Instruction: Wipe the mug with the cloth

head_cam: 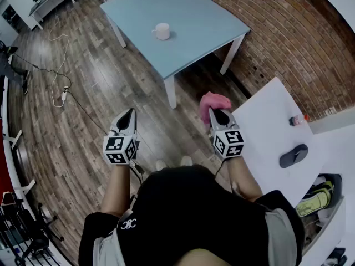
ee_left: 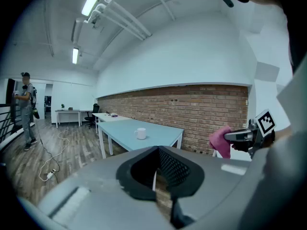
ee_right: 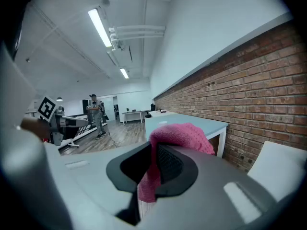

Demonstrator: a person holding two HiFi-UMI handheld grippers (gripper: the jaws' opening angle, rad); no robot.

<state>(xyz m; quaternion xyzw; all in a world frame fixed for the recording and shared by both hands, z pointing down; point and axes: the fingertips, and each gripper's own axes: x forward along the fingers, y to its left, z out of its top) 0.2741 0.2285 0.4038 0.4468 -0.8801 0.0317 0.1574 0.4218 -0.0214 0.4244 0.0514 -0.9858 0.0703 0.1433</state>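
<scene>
The right gripper sat low at centre frame, its jaws clamped on a pink cloth that bulged above them. Behind lay a pale blue table, with a brick wall at right and the left gripper at far left.

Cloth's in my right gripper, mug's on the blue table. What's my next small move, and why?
Probably step toward the blue table: the right hand-held gripper clamps the pink cloth, but the mug stands far beyond it, and the left hand-held gripper is shut, empty.

Bright ceiling tube lights, even light, fisheye-curved dark corners
</scene>
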